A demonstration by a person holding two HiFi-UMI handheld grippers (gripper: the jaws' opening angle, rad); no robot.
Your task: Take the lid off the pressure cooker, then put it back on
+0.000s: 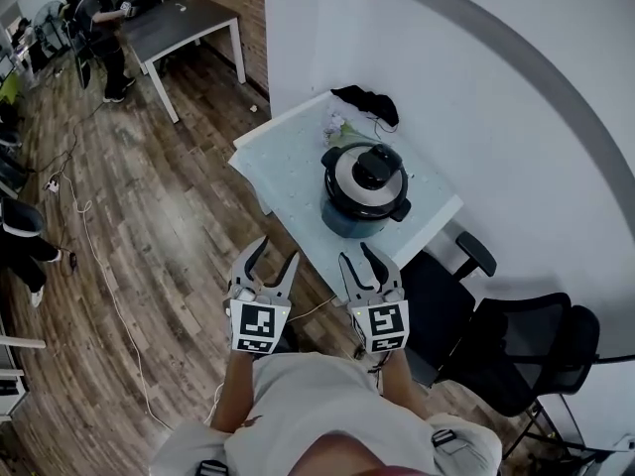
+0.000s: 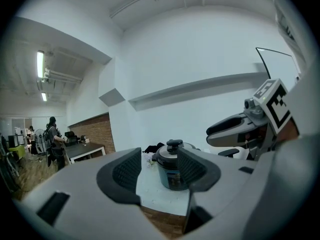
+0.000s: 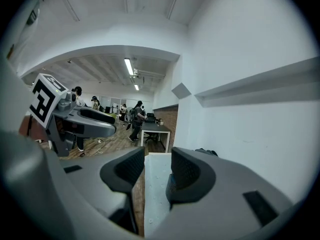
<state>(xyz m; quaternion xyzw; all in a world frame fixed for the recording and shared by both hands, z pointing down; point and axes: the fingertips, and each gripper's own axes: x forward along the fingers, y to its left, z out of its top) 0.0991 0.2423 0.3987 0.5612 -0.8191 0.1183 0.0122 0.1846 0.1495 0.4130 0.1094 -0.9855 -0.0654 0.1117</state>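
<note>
Wood floor (image 1: 179, 196) fills the big room, and a white table (image 1: 288, 181) stands against the white wall (image 1: 476, 87). Lots of floor is free on the left. Black chairs (image 1: 516, 355) crowd the right. The pressure cooker (image 1: 365, 191) sits on the table near its front edge, its shiny lid (image 1: 369, 178) on. The left gripper (image 1: 277, 250) and the right gripper (image 1: 356, 253) hang in front of the table, jaws a little apart, holding nothing.
</note>
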